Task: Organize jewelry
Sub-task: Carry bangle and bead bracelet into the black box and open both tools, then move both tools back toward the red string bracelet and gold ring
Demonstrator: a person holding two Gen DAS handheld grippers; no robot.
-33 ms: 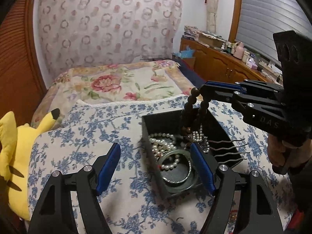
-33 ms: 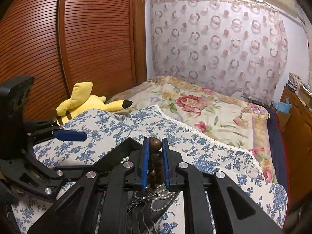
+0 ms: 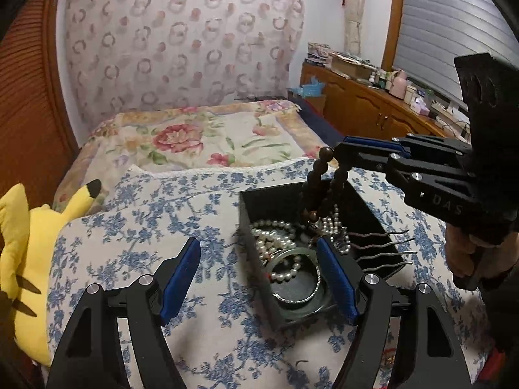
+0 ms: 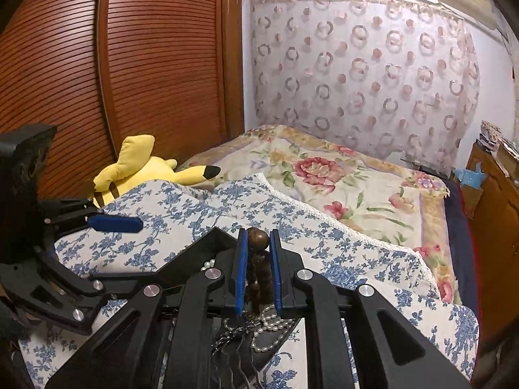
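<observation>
A black jewelry box sits on a blue-flowered cloth. It holds pearl strands, a green bangle and wavy hairpins. My right gripper comes in from the right, shut on a strand of dark wooden beads. The strand hangs from it down into the box. In the right wrist view the top bead is pinched between the blue pads of the right gripper. My left gripper stands open low over the box's near left wall, holding nothing; one of its pads shows at left.
A yellow plush toy lies at the cloth's left edge. Beyond is a bed with a flowered cover, slatted wooden doors to the left and a cluttered wooden cabinet to the right. A hand grips the right tool's handle.
</observation>
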